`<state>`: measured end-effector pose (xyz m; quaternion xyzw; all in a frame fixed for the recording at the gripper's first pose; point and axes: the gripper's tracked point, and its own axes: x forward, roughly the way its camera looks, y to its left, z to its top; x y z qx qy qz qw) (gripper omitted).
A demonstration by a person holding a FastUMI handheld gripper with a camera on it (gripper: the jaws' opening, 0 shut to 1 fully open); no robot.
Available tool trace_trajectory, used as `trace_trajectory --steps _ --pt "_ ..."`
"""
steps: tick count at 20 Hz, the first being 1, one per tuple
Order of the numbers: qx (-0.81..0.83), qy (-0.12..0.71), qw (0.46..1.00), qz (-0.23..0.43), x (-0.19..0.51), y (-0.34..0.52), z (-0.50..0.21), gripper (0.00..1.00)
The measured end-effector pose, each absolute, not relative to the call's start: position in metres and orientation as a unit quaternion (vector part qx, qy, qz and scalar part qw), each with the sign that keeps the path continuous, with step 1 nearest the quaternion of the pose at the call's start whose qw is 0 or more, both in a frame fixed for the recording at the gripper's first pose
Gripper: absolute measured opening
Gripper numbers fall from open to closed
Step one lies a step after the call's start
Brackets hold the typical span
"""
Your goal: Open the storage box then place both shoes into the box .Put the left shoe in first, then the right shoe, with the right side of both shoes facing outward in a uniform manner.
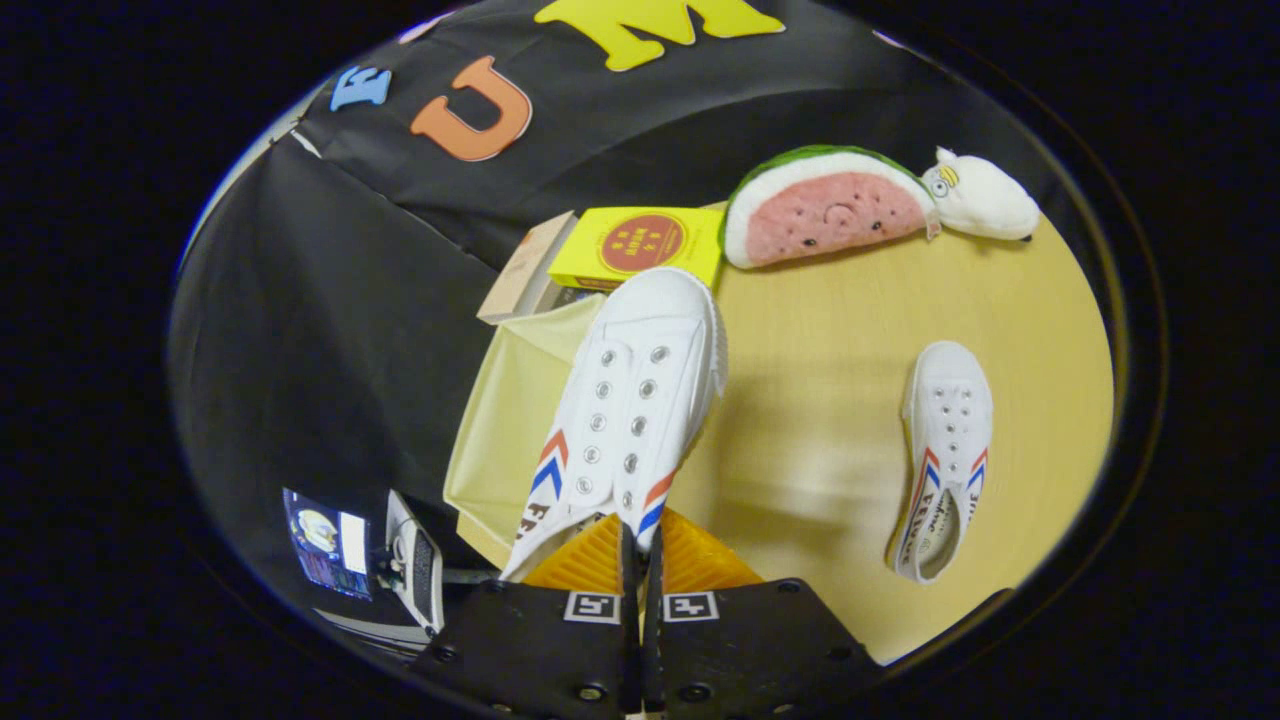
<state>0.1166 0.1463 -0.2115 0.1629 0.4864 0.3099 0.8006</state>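
Gripper view. Black cloth booth wall behind; a pale yellow-tan round tabletop [860, 330] below me, matte and smooth-looking, with soft shadows. At the far edge sit a watermelon-slice plush [825, 208] and, touching its right end, a small white plush animal [985, 200]. Near the wall stands a yellow carton [640, 245] with a tan cardboard box [525, 268] beside it. Off the table, low to the left, I see a lit screen [328, 543].

The gripper [640, 560] has its fingers drawn nearly together, pinching the collar edge of a white canvas lace-up shoe [640, 400]. The shoe is lifted, toe pointing away from me, hanging over the rim of the open pale storage box [500, 440], which sits at the table's left edge.

The second white shoe [945, 460] lies flat on the table, well apart to the right, toe away from me.

Handling judgement: the shoe looks light, with a soft canvas upper and a stiffer rubber sole and toe cap. Held by thin canvas, it may swing or slip. I cannot tell which shoe is the left.
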Motion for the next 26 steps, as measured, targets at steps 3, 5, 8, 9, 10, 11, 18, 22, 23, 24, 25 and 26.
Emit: trace_trajectory --steps 3,5,8,9,10,11,18,22,23,24,25,26 --pt "0.156 0.477 0.804 0.319 0.115 0.185 -0.181 0.01" --pt "0.148 0.477 0.805 0.319 0.116 0.219 -0.173 0.01" --pt "0.117 0.484 0.813 0.3 0.118 0.266 -0.181 0.01" --pt "0.104 0.484 0.818 0.292 0.12 0.281 -0.187 0.01" --pt "0.097 0.485 0.822 0.281 0.122 0.295 -0.195 0.01" --pt "0.089 0.485 0.825 0.276 0.122 0.31 -0.202 0.01" --pt "0.055 0.489 0.842 0.222 0.138 0.365 -0.273 0.01" --pt "0.052 0.508 0.835 0.205 0.143 0.38 -0.304 0.01" --pt "0.046 0.523 0.828 0.198 0.142 0.381 -0.315 0.01" --pt "0.042 0.533 0.823 0.193 0.142 0.383 -0.321 0.01" --pt "0.04 0.541 0.817 0.195 0.143 0.385 -0.326 0.01" --pt "0.028 0.546 0.814 0.196 0.143 0.385 -0.331 0.01"
